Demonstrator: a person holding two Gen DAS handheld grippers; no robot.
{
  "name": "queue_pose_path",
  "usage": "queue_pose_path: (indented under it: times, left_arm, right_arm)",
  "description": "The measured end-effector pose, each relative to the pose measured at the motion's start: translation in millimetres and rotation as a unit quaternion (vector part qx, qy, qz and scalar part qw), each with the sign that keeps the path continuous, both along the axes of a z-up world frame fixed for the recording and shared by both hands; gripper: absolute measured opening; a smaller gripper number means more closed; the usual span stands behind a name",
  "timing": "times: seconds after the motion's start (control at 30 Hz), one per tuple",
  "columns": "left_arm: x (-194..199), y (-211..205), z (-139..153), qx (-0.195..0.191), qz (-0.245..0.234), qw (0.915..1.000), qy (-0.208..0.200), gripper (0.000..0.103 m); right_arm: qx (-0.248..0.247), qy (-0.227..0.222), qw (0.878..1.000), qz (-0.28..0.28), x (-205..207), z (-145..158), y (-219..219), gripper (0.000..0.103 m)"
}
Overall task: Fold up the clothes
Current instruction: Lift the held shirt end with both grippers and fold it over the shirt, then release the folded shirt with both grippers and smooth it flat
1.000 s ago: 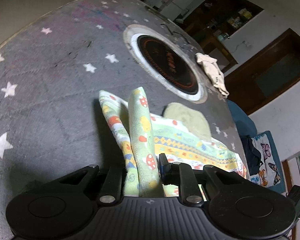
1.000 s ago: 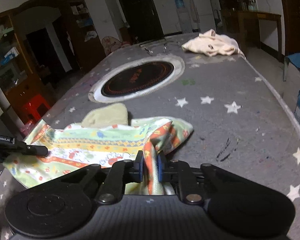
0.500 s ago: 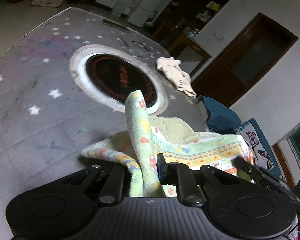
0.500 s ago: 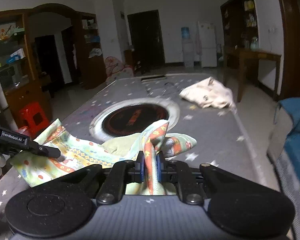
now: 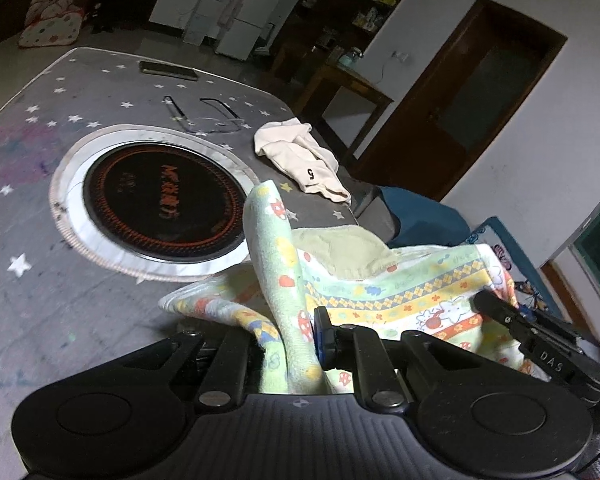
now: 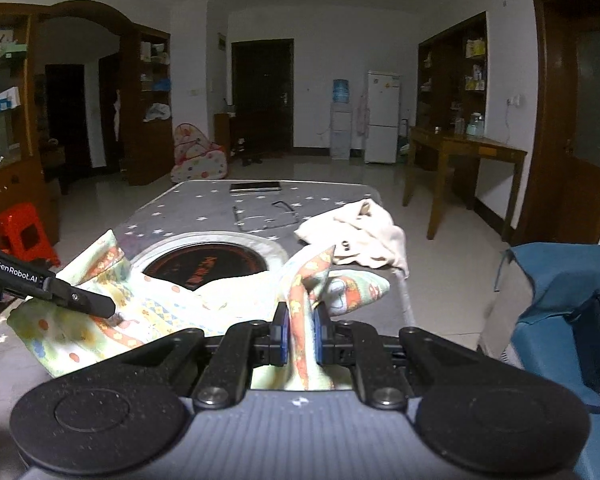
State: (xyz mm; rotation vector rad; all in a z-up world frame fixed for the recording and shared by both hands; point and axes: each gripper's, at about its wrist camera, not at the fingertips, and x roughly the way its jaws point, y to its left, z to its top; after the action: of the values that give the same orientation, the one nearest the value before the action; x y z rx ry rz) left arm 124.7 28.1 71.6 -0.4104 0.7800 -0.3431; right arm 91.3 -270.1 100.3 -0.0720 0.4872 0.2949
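A pale green patterned garment (image 5: 400, 288) with mushrooms, stripes and an olive lining hangs stretched between my two grippers above the grey star-print table (image 5: 60, 300). My left gripper (image 5: 290, 340) is shut on one corner of it. My right gripper (image 6: 300, 330) is shut on the opposite corner; the garment (image 6: 148, 308) spreads to its left. The right gripper's finger (image 5: 500, 312) shows at the right of the left wrist view, and the left gripper's finger (image 6: 80, 300) shows at the left of the right wrist view.
A round black induction plate with a white rim (image 5: 156, 200) is set in the table. A cream garment (image 5: 304, 160) lies at the far right, near wire hangers (image 5: 204, 116) and a flat dark object (image 5: 168, 70). A blue chair (image 6: 560, 300) stands to the right.
Both grippers have lifted the patterned garment off the table and raised it, spreading it between them. Both views have tilted up toward the room.
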Motion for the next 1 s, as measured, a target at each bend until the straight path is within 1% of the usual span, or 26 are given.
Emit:
queue_pose_path:
  times: [0.13, 0.27, 0.57, 0.7, 0.87, 1.0]
  left_arm:
    - [12, -14, -1, 0.016, -0.007, 0.9998, 0.001, 0.014]
    - [22, -26, -6, 0.034, -0.010, 0.9994, 0.004, 0.014]
    - [38, -30, -38, 0.054, -0.008, 0.9975, 0.045, 0.014]
    - [41, -32, -50, 0.067, -0.010, 0.9961, 0.057, 0.015]
    - [41, -29, -61, 0.079, -0.003, 0.9944, 0.070, 0.019]
    - [40, -23, -69, 0.083, 0.005, 0.9934, 0.079, 0.024]
  right_arm:
    - [-0.007, 0.001, 1.000, -0.006, 8, -2, -6, 0.010]
    - [-0.009, 0.008, 1.000, -0.011, 17, -14, -11, 0.010]
    - [-0.014, 0.053, 0.998, -0.018, 33, -53, -14, 0.010]
    - [-0.022, 0.071, 0.997, -0.022, 36, -68, -13, 0.011]
    - [-0.030, 0.083, 0.996, -0.031, 39, -77, -16, 0.011]
    - [-0.042, 0.092, 0.994, -0.038, 39, -83, -19, 0.016]
